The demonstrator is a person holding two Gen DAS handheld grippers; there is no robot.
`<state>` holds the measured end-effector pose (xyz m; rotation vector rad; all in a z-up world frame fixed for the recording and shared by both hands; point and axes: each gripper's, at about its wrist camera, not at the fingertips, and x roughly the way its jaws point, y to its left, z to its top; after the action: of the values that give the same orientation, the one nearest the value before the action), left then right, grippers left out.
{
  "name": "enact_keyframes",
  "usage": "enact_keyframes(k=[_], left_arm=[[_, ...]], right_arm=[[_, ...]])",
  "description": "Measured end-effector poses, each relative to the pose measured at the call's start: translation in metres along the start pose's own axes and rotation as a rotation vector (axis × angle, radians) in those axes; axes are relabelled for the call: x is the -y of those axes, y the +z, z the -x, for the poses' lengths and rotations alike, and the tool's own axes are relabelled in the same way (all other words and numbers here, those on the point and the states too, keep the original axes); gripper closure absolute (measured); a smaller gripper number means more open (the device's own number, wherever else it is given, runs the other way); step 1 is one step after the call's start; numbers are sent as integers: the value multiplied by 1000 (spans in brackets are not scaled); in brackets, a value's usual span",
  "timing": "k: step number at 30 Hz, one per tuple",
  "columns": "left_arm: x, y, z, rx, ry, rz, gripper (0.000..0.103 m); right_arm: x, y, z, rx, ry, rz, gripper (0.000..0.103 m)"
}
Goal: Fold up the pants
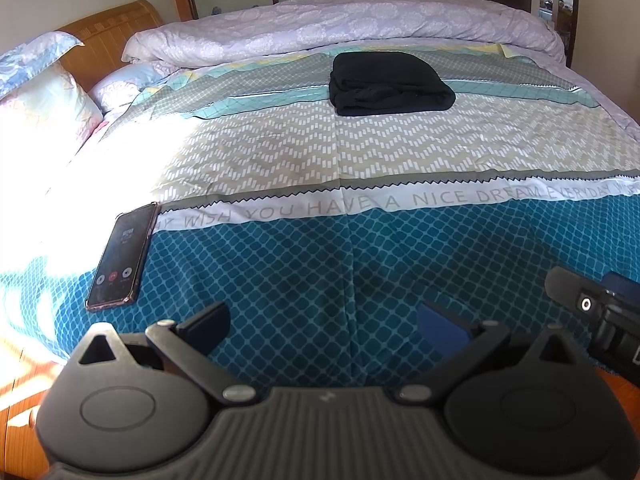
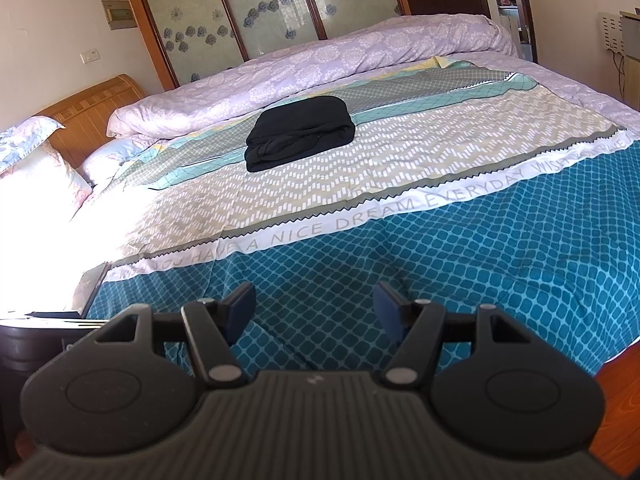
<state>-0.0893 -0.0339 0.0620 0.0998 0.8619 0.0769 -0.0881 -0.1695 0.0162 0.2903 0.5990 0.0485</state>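
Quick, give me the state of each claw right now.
Left claw: open, holding nothing.
Right claw: open, holding nothing; the black pants lie folded on the bed, untouched.

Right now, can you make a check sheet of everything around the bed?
Surface: bed with a patterned bedspread, lettered band across it.
Job's things: black pants lie in a folded bundle on the far half.
Clutter: phone, screen lit, near the front left edge.
Grippers: left tool open, empty; right tool open, empty; both near the bed's front edge.
Cables: wires by the right wall.
Surroundings: rolled lilac quilt, pillows, wooden headboard, flowered glass panels.
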Motion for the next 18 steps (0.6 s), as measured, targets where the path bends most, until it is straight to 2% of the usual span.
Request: enact_keyframes(k=[18], left_arm=[[-1,0,-3,-30,-12,25,0]], right_arm=[[0,0,0,0,0,0,36]])
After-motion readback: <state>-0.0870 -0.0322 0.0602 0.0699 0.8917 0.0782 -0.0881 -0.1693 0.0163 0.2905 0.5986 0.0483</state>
